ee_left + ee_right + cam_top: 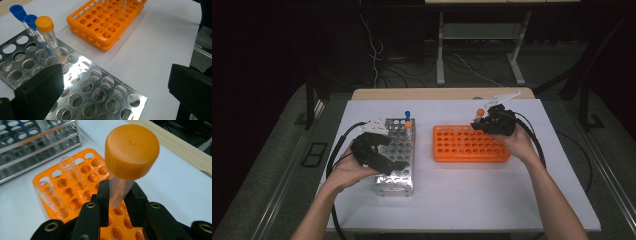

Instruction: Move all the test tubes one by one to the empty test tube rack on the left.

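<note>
From the high view, the right gripper point(480, 121) sits over the far right end of the orange rack point(469, 144), clamped on an orange-capped tube point(480, 113) whose clear body is hard to make out; the left gripper point(398, 165) rests over the metal rack point(396, 155). In the left gripper view its jaws stand wide apart with nothing between them, and two uncapped tubes point(113, 3) are cut off at the top edge. In the right gripper view the jaws pinch the tube below its cap, hiding its lower end.

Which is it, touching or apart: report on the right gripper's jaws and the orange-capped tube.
Touching. In the right gripper view the right gripper has both black jaws pressed against the clear body of the orange-capped tube, over the orange rack.
</note>
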Demonstrator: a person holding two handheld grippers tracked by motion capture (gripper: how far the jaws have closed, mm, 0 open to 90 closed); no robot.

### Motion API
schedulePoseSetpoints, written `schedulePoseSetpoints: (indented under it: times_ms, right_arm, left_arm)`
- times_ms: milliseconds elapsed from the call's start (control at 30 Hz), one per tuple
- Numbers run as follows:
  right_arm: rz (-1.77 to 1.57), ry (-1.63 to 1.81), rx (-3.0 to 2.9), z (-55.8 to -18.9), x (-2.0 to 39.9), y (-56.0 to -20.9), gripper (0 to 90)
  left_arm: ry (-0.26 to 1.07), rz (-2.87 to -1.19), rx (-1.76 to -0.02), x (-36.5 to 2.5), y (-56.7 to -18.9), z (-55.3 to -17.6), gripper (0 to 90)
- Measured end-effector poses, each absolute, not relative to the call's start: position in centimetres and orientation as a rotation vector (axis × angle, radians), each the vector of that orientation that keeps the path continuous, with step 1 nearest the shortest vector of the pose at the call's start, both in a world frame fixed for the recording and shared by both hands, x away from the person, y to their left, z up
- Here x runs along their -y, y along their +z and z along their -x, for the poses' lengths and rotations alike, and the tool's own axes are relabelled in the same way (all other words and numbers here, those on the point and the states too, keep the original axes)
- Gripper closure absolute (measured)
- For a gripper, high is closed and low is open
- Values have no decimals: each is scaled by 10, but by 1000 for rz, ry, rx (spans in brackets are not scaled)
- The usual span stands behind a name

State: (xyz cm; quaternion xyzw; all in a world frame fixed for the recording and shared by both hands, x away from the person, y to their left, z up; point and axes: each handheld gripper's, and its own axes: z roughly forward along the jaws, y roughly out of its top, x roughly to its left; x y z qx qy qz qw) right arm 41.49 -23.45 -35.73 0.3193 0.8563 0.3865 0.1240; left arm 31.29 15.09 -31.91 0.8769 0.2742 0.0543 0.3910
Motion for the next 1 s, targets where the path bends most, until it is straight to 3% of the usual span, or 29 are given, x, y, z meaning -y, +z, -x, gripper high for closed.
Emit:
schedulePoseSetpoints:
  times_ms: [467,1000]
  right_arm:
    - [-933,1168,-2534,-390,256,-331,737]
    - [-806,1171,-2637,-347,242,-309,736]
  left_arm:
    - [141,-2238,-668,-142,-316,-313,0]
    - [145,-2242,-634,-133,-309,-311,0]
